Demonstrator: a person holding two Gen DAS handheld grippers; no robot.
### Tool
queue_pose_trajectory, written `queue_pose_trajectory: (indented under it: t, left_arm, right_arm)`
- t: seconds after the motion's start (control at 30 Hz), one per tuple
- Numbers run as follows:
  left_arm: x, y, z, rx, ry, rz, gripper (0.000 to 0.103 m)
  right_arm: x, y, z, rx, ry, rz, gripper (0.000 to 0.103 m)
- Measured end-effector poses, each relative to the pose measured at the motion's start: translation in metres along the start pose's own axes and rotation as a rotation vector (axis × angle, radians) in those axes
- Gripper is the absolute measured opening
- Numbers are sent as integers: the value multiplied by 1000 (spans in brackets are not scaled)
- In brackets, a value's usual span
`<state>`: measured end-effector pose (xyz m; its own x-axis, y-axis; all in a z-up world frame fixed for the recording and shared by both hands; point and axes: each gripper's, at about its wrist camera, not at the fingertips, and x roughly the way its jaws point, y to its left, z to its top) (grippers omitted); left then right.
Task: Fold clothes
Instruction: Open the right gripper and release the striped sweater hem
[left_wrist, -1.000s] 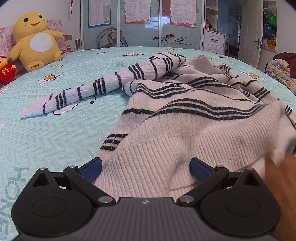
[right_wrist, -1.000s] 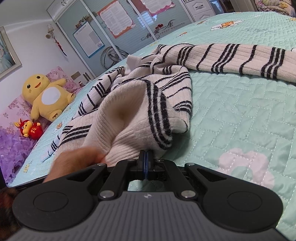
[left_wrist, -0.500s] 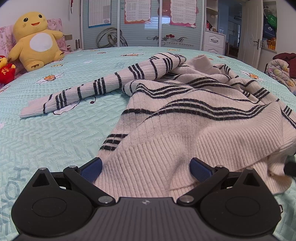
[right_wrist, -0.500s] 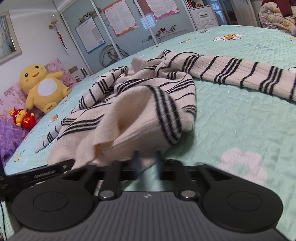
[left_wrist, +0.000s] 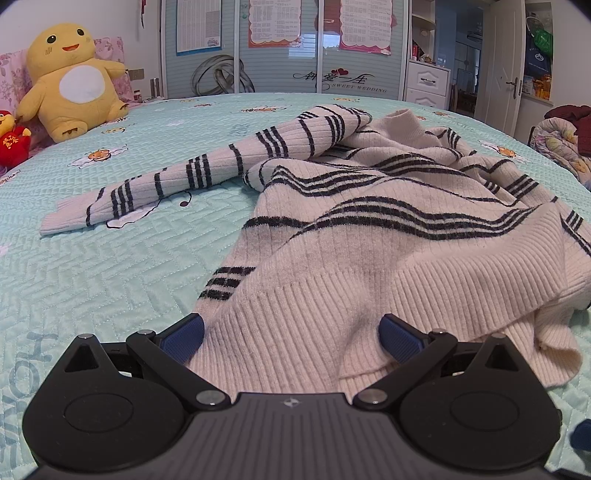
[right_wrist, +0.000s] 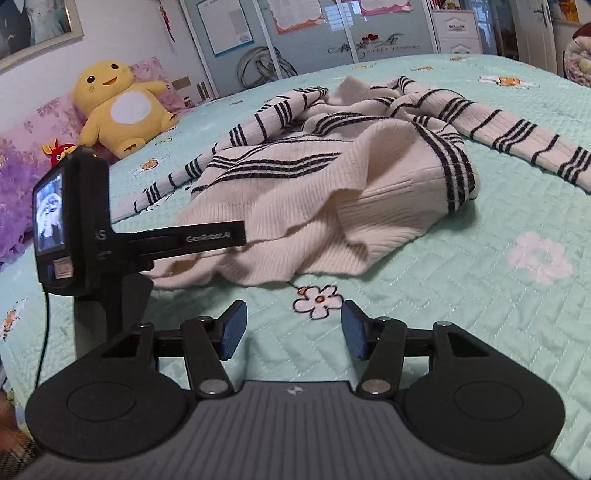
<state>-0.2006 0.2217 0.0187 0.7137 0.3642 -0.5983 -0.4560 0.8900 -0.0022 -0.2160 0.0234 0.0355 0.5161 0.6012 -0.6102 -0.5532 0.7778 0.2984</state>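
**Sweater spread: hem not yet gripped, right side let go**

Cream ribbed-knit sweater with black stripes (left_wrist: 369, 229) lies crumpled on the mint-green quilted bedspread (left_wrist: 110, 266), 1 sleeve stretched out to each side and the ribbed hem nearest the cameras.

The left gripper (left_wrist: 291, 334) stands wide open with the hem lying between its blue pads (left_wrist: 183, 338); the pads do not press on the cloth, so nothing is held. The right gripper (right_wrist: 293, 334) has just been opening: its jaws stand about half apart over bare bedspread, nothing between them, and the sweater sits just ahead of it.

The step in hand looks like flattening the body before any fold. To do it well, each gripper should probably close on 1 hem corner, through both layers, and then pull apart and toward the person so the bunched right side smooths out.

Count: 1 sweater, 2 sleeves, 2 grippers, 1 yellow plush toy with a white belly (left_wrist: 74, 81), 1 small red plush toy (left_wrist: 11, 142).
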Motion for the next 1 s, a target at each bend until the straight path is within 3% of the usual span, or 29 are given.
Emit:
queue_pose_trajectory:
  t: [0.3,0.7,0.87,1.0]
  left_arm:
    - [0,0,0,0,2,-1,103]
    - [-31,15,-1,33,223,-145,103]
    - [-57,38,-8,-35,265,-189,103]
    - [-95,64,-9,-66,193,-122,100]
  right_arm:
    - [-3,9,-5,-37,23,-59,59]
    - [-5,27,4,-61,34,-88,60]
    - [-21,43,11,-81,9,-93,60]
    - [-43,60,21,-109,-41,-114,61]
